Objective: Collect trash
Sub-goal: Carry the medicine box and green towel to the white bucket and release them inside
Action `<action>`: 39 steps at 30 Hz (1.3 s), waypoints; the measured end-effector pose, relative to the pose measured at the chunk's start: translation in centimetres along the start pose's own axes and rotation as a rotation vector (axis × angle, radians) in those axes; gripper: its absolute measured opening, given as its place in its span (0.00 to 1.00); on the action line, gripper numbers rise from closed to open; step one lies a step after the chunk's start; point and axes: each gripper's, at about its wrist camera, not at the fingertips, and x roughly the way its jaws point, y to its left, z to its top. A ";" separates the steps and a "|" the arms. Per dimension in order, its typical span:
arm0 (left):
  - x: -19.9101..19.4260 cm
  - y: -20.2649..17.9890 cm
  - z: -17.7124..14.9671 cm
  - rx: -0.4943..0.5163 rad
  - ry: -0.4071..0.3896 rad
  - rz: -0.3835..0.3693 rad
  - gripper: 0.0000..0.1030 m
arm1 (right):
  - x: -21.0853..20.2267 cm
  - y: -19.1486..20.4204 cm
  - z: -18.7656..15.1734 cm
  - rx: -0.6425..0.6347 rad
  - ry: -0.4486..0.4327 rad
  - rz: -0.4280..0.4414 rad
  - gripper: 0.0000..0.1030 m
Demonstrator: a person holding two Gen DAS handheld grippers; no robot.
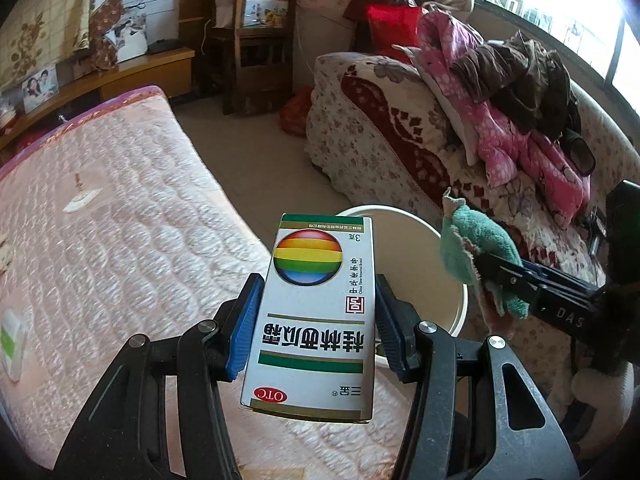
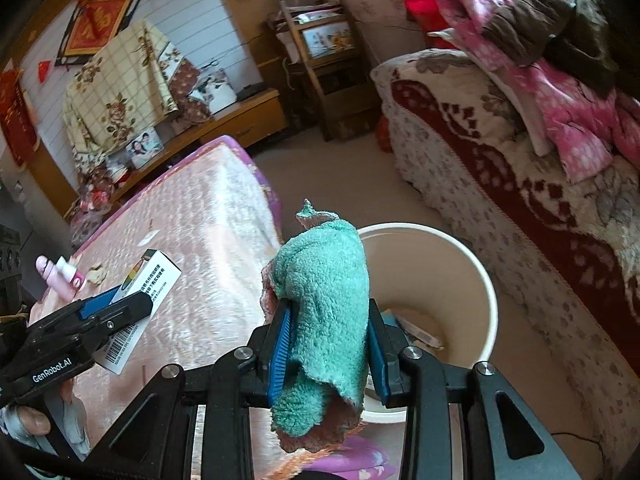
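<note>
My left gripper point(image 1: 316, 320) is shut on a white medicine box point(image 1: 316, 312) with a rainbow ball print, held above the mattress edge, just short of the cream bin point(image 1: 420, 276). My right gripper point(image 2: 328, 344) is shut on a teal fleece cloth point(image 2: 324, 308), held over the near rim of the bin point(image 2: 440, 272). The bin stands on the floor between the bed and the sofa, with some litter at its bottom. In the right wrist view the left gripper point(image 2: 120, 300) and its box point(image 2: 148, 284) are at the left.
A pink quilted mattress point(image 1: 112, 240) carries a paper scrap point(image 1: 82, 200), a white-green packet point(image 1: 14, 340) and a pink-white bottle point(image 2: 60, 276). A floral sofa point(image 2: 500, 168) with piled clothes point(image 1: 512, 120) is at the right. A wooden chair point(image 1: 260, 36) stands behind.
</note>
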 end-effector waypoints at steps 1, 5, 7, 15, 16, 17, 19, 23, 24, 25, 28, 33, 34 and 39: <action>0.4 -0.3 0.0 0.005 0.004 0.000 0.51 | -0.1 -0.4 -0.1 0.006 -0.001 -0.002 0.32; 1.8 -1.7 0.2 0.026 0.017 -0.001 0.50 | 0.0 -2.1 -0.1 0.035 -0.001 -0.016 0.32; 2.4 -2.4 0.4 0.033 0.023 -0.003 0.51 | 0.0 -2.9 -0.2 0.048 -0.001 -0.023 0.32; 4.6 -4.1 1.3 0.043 0.040 -0.019 0.51 | 1.1 -4.9 0.0 0.086 0.014 -0.034 0.32; 4.9 -4.2 1.3 0.042 0.042 -0.019 0.51 | 1.1 -5.0 0.0 0.087 0.014 -0.035 0.32; 5.1 -4.2 1.4 0.041 0.044 -0.020 0.51 | 1.3 -5.1 0.1 0.087 0.016 -0.035 0.32; 5.5 -4.3 1.5 0.036 0.047 -0.029 0.50 | 1.6 -5.3 0.2 0.087 0.016 -0.037 0.32; 6.2 -4.2 1.7 0.018 0.055 -0.043 0.51 | 2.1 -5.7 0.3 0.095 0.023 -0.039 0.32; 6.3 -4.2 1.7 0.017 0.056 -0.046 0.51 | 2.2 -5.7 0.2 0.096 0.024 -0.041 0.32; 6.4 -4.2 1.7 0.015 0.056 -0.049 0.51 | 2.3 -5.8 0.2 0.097 0.026 -0.043 0.32; 6.7 -4.0 1.8 -0.002 0.057 -0.070 0.51 | 2.6 -6.0 0.1 0.103 0.032 -0.042 0.32; 7.6 -3.4 2.0 -0.055 0.071 -0.109 0.52 | 3.4 -6.5 0.1 0.115 0.040 -0.054 0.32; 7.7 -3.3 2.0 -0.067 0.076 -0.118 0.52 | 3.7 -6.5 0.2 0.119 0.043 -0.058 0.34; 7.6 -2.7 1.9 -0.093 0.072 -0.133 0.68 | 3.9 -6.6 0.1 0.137 0.035 -0.050 0.56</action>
